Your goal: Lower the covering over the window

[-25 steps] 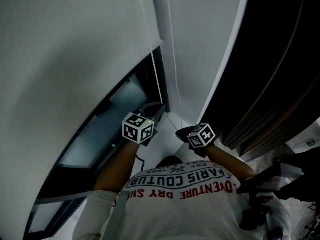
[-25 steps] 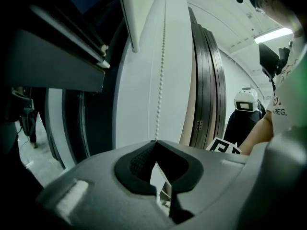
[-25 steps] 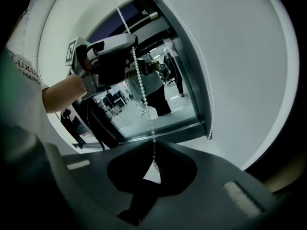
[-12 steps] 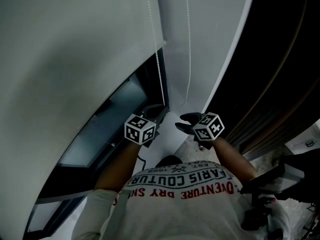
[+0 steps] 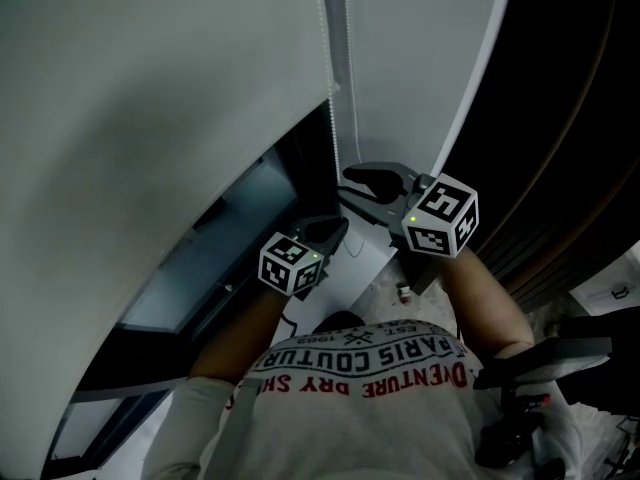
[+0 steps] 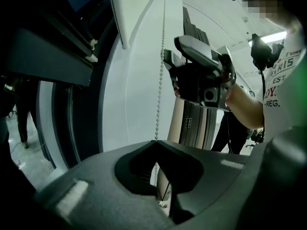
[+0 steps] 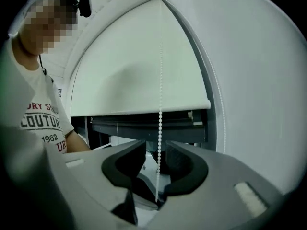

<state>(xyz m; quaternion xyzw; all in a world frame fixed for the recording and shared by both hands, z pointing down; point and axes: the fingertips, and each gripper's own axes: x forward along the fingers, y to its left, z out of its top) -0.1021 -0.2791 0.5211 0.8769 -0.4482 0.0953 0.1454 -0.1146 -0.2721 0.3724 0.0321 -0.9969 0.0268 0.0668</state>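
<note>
roller blind (image 5: 150,88) partly down, window (image 5: 215,258) dark; my left tool (image 6: 154,145) pinches the bead chain (image 7: 159,128), right tool (image 7: 157,153), just narrowing, straddles it.

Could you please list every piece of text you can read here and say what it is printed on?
"PARIS COUTUR": T-shirt, upside down in the head view, cut off.
"DVENTURE DRY SH": same T-shirt, red print, cut off.
"1962": same T-shirt, in the right gripper view.
White label at the right edge: too small to read.
</note>
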